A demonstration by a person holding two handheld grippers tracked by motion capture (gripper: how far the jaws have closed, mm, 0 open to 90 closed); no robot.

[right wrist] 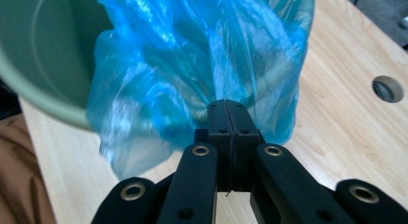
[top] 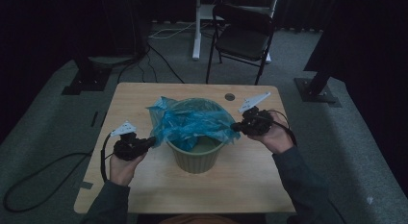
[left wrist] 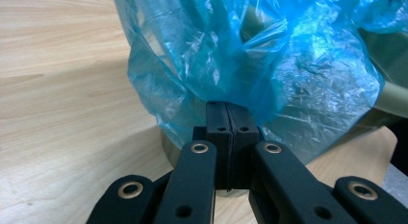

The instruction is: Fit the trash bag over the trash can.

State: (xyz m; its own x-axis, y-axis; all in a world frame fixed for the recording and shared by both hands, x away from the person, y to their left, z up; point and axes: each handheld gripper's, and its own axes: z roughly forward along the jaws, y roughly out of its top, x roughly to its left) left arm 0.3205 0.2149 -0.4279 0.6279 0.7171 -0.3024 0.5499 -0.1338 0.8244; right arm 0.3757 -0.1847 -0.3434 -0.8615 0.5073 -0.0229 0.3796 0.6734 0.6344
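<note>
Fitting bag (top: 192, 120) over bin (top: 196, 156) mid-counter: both grippers, L (left wrist: 230, 119) & R (right wrist: 230, 119), pinch film; pull hem evenly down past rim.

In the left gripper view, the left gripper (left wrist: 226, 119) has its two black jaws pressed together on the lower edge of the blue plastic bag (left wrist: 250, 51). The thin film is crumpled and hangs over the green bin (left wrist: 392, 96), which is seen at the right. The wooden table (left wrist: 67, 108) lies at the left.
</note>
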